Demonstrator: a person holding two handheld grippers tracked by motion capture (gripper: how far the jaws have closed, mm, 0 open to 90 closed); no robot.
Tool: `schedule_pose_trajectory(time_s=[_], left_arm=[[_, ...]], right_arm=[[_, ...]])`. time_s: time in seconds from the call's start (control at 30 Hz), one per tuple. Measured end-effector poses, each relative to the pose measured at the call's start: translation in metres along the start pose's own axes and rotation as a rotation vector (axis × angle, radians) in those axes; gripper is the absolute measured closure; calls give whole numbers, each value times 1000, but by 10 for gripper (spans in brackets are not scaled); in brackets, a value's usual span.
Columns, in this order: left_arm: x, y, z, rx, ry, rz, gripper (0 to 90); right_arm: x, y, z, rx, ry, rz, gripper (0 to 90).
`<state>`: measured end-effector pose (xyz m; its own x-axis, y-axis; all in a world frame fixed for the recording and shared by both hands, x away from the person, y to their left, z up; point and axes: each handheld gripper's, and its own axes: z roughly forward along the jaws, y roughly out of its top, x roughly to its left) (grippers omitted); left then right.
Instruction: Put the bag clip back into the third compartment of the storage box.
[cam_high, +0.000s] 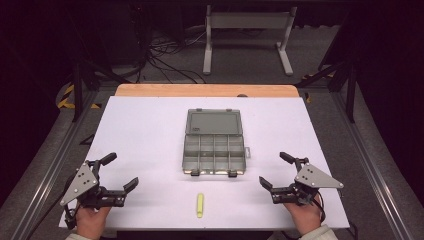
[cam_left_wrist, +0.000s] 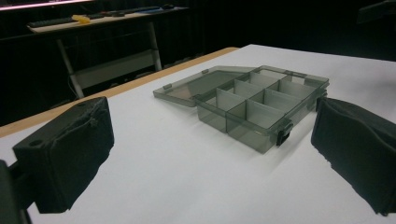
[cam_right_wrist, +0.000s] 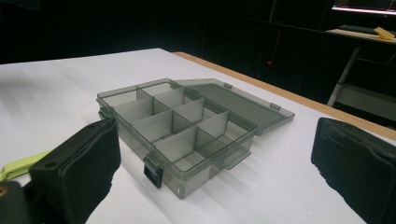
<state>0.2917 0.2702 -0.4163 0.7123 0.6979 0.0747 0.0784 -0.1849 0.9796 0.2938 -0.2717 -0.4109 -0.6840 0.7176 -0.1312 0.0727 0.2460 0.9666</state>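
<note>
The compartment box (cam_high: 214, 150) lies open at the centre of the white desk (cam_high: 150, 130), lid folded flat on the far side, its compartments apparently empty. A yellow-green marker (cam_high: 200, 205), possibly a highlighter, lies just in front of it, apart from the latches. The left hand-held gripper (cam_high: 120, 176) and right hand-held gripper (cam_high: 272, 170) rest at the near corners, jaws spread, holding nothing. To pick up the marker, approach from above and grip it across its narrow width.
</note>
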Motion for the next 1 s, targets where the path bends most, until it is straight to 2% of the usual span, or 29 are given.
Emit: schedule_pose_trajectory(time_s=[0.23,0.53,0.7,1.0], left_arm=[[-1,2,0,0,5,24,0],[-1,1,-1,5,17,29,0],[-2,0,1,17,27,34,1],[-1,0,0,21,21,39,2]], right_arm=[[2,1,0,5,2,-3,23],[4,5,6,21,24,-12,29],[9,15,16,36,76,-3,29],[29,37,39,35,168,-36,34]])
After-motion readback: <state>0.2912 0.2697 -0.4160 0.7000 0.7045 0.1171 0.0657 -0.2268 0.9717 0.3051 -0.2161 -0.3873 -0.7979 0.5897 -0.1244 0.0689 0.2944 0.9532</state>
